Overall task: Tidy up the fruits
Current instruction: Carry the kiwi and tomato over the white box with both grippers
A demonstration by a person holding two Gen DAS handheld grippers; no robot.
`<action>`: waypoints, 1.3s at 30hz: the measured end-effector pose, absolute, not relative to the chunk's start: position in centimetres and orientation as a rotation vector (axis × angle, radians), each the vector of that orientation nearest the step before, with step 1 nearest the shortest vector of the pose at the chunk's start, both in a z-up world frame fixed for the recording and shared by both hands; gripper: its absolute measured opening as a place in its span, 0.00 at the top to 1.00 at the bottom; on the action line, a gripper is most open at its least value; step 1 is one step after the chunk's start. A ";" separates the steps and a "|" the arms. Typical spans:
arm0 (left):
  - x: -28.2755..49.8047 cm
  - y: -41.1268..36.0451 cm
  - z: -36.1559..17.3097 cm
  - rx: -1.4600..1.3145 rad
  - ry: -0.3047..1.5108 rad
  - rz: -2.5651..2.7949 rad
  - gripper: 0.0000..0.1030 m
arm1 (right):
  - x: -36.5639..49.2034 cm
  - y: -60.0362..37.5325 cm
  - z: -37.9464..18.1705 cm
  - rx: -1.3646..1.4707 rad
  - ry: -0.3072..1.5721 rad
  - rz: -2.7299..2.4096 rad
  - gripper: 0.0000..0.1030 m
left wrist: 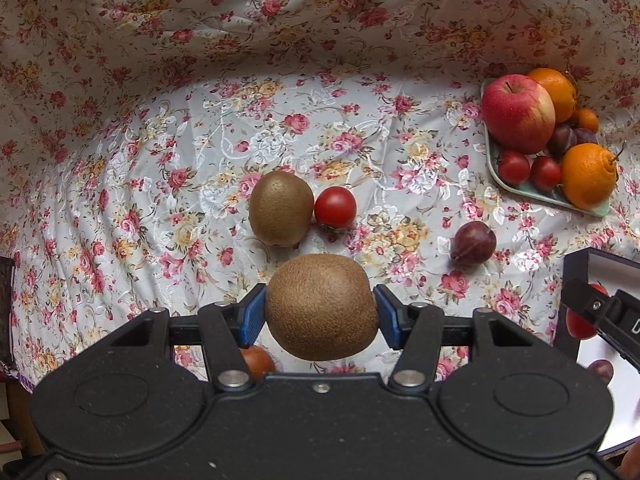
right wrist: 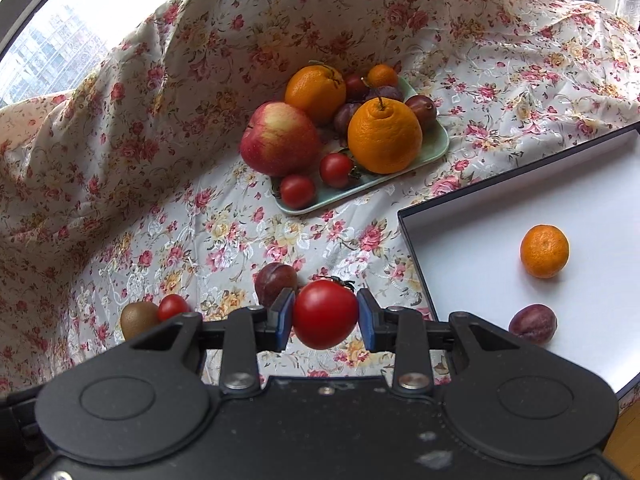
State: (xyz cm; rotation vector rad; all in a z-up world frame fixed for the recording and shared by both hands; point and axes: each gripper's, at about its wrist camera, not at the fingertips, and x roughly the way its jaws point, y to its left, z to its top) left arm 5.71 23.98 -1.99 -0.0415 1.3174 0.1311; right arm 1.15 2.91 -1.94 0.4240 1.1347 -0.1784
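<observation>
Two grips | left gripper [left wrist: 322, 312] clamps kiwi [left wrist: 322, 307] | right gripper [right wrist: 325, 314] clamps tomato [right wrist: 325, 314] | mandarin [right wrist: 544, 251] right-view only

A reddish-brown fruit [left wrist: 258, 360] shows only as a sliver beneath the left gripper [left wrist: 321, 312], its kind impossible to tell. At the right edge of the left wrist view, the right gripper [left wrist: 600, 312] is cut off and covers most of a tomato [left wrist: 580, 322]; the white tray [left wrist: 624, 392] runs out of frame. On the far green plate [right wrist: 434, 148], dark plums [right wrist: 348, 116] sit half hidden behind the large orange [right wrist: 384, 136]. In the right wrist view a kiwi [right wrist: 138, 318] on the left is partly masked by the gripper body.
</observation>
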 end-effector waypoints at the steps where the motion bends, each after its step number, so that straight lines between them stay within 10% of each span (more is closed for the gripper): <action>1: 5.7 23.4 -2.0 -0.037 1.319 0.124 0.41 | 1.1 2.3 -1.8 0.427 1.131 -0.189 0.67; 39: 4.7 1.3 -3.3 0.147 1.296 -0.171 0.41 | -6.7 -19.1 -1.7 0.572 1.109 -0.521 0.67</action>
